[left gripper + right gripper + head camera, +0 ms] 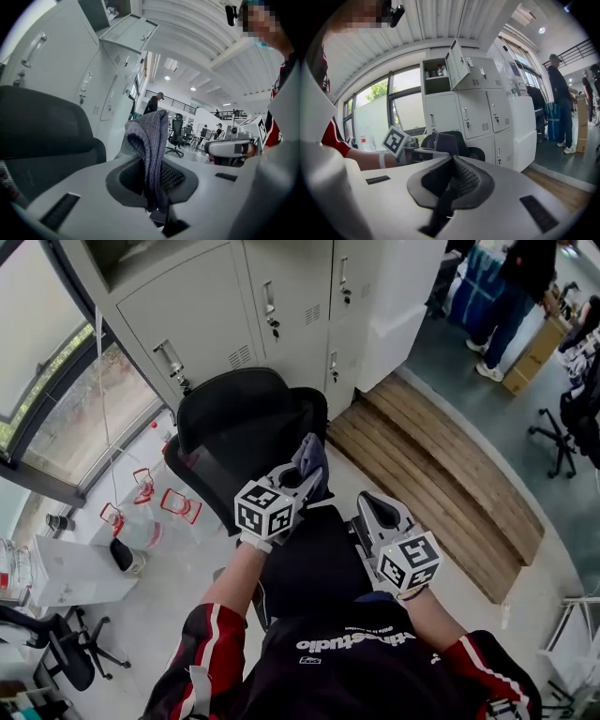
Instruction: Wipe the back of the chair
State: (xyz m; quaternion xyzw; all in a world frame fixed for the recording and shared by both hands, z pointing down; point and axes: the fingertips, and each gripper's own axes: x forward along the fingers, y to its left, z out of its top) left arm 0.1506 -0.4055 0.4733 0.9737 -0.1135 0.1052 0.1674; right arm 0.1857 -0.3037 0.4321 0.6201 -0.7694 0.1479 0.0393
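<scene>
Left tool with cloth at chair back.
Its jaws clamped the grey cloth just near of the black chair back; the right tool was closed, empty, at near right.

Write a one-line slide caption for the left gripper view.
Left gripper shut on a grey cloth, black chair back nearby, lockers behind.

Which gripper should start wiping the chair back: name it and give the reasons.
Left. The left gripper is shut on the cloth and sits nearest the chair back; the right gripper is shut, empty and farther back.
</scene>
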